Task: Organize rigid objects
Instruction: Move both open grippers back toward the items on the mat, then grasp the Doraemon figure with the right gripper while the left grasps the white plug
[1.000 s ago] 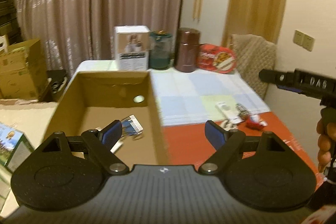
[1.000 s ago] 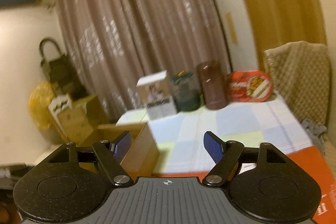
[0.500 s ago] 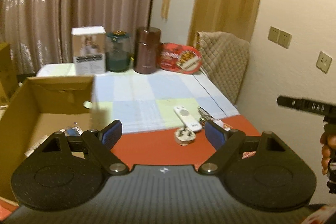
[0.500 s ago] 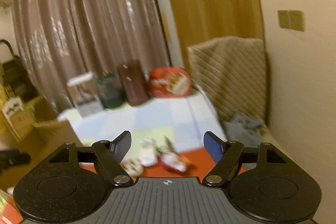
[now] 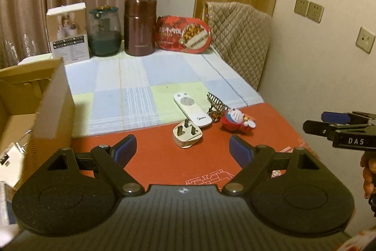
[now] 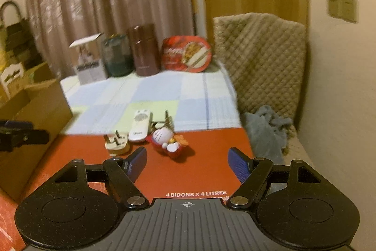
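The brown corrugated cardboard box (image 5: 35,109) looks matt and papery. The white plastic remote control (image 5: 191,109) and white plastic plug adapter (image 5: 186,134) are smooth, faintly glossy. The checked cloth cover (image 5: 145,86) is woven; the quilted beige fabric (image 5: 239,37) at 2 o'clock is soft.

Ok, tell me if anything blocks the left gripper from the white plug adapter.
Nothing visible does. The left gripper is open, and only bare red surface lies between it and the plug adapter.
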### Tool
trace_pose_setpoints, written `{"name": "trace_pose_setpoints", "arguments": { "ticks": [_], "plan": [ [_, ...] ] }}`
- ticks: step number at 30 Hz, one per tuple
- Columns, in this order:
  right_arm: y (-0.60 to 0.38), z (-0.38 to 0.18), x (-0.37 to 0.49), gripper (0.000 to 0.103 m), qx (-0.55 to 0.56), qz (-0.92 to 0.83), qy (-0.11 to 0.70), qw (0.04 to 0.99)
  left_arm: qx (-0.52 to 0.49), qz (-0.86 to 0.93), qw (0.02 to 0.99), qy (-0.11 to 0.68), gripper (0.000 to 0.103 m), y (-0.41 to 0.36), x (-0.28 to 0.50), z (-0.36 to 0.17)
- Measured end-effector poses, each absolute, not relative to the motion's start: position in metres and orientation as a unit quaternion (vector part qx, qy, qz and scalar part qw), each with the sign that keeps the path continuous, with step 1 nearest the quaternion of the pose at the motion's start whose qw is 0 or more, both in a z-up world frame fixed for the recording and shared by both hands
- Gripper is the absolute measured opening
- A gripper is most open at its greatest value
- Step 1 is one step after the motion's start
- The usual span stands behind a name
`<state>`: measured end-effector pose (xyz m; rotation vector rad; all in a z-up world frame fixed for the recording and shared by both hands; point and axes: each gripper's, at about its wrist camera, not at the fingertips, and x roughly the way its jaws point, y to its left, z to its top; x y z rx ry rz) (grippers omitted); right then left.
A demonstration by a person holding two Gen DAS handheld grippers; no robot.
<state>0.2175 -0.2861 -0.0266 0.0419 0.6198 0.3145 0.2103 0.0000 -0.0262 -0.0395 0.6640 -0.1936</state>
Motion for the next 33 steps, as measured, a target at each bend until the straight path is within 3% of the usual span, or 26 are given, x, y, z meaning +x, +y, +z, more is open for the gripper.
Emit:
{"name": "trace_pose_setpoints", "arguments": {
  "ticks": [24,29,33],
  "plan": [
    [-0.237,-0.119,0.351,0.073,-0.055,0.262,0.353,0.896,-0.007,-0.096,0.925,0.368,0.083,-0.017,0.285,-0.108],
    [-0.232,-0.120,0.351,0.055,-0.047,0.264,0.358,0.895,-0.012,-0.097,0.925,0.368,0.083,-0.016,0.289,-0.112],
    [-0.231,-0.118,0.340,0.054,-0.038,0.251,0.366,0.895,-0.015,-0.097,0.924,0.369,0.083,-0.015,0.292,-0.114]
  ]
}}
